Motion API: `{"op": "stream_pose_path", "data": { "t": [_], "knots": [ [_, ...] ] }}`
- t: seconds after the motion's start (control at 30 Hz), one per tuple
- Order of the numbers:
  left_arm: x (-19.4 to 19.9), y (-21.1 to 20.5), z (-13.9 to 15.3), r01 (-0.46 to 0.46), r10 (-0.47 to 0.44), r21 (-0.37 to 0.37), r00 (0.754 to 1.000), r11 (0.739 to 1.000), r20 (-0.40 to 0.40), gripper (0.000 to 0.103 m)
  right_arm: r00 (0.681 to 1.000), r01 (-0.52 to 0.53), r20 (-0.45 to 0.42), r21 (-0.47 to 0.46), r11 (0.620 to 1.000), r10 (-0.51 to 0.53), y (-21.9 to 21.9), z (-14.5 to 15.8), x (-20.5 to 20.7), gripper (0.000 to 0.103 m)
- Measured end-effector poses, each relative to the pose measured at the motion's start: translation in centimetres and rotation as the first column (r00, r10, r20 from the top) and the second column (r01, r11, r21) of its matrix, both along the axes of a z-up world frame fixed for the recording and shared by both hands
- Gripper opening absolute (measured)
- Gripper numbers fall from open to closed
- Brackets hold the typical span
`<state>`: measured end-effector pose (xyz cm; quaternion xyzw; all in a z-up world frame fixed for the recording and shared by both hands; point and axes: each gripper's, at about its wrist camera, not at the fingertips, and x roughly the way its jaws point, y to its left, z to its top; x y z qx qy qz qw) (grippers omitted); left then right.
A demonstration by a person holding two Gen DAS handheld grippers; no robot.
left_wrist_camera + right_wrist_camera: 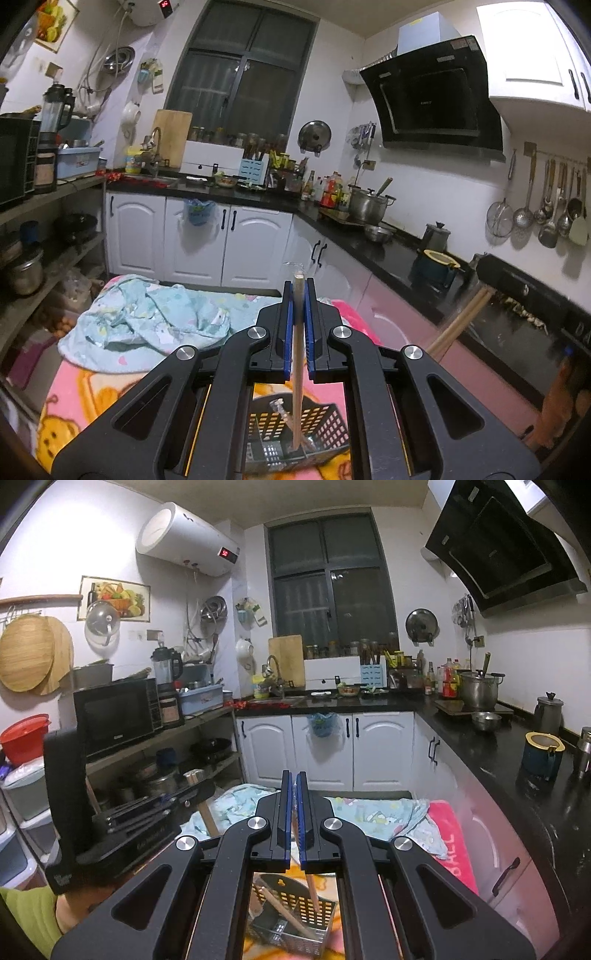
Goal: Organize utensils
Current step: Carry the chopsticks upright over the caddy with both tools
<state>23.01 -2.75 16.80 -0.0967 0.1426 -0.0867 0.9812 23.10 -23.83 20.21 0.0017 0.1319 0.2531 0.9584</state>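
My left gripper is shut on a wooden chopstick held upright. Its lower end reaches down into a black perforated utensil basket, where a clear-handled utensil also lies. My right gripper is shut on another wooden chopstick, whose lower end hangs over the same basket. A wooden utensil lies slanted in that basket. From the left wrist view the right gripper's body shows at the right with its chopsticks. The left gripper's body shows at the left of the right wrist view.
The basket stands on a pink cartoon blanket with a crumpled light blue cloth behind it. A black counter with pots and a kettle runs along the right. Shelves with a microwave and pans fill the left.
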Motion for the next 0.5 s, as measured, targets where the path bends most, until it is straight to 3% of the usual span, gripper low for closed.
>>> {"op": "stream_pose_path", "data": {
  "t": [0.5],
  "knots": [
    [1.1,0.3,-4.0,-0.027,0.027,0.022,0.999,0.999,0.023,0.003,0.996,0.001,-0.087,-0.019,1.0,-0.002,1.5,-3.6,2.5,0.003]
  ]
}}
